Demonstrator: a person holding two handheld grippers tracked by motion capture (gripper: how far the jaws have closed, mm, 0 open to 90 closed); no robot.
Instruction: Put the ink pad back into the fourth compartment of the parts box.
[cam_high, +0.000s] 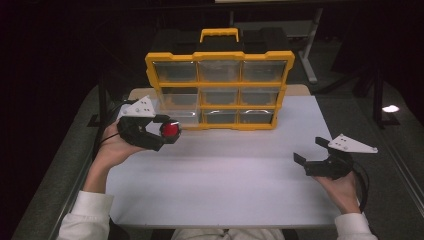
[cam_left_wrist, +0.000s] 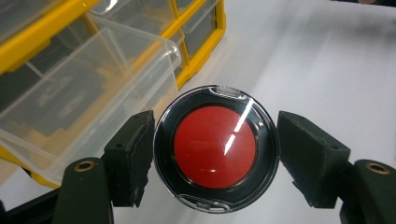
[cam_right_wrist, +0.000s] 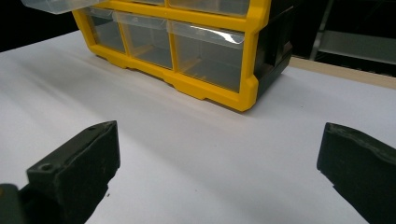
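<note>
Left gripper (cam_high: 167, 131) grips my round red compact (cam_high: 170, 130) near the yellow organizer's (cam_high: 220, 56) pulled-out drawer (cam_high: 176, 116). Its own view: compact (cam_left_wrist: 215, 148) squeezed between both pads (drawer (cam_left_wrist: 93, 93) left). Right gripper (cam_right_wrist: 219, 172) hovers released over the white table (cam_right_wrist: 224, 149).

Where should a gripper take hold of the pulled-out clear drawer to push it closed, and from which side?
Grip the clear drawer at its front lip, coming from the front of the yellow organizer. It sticks out at the bottom left, so that edge is probably the freest part.
</note>
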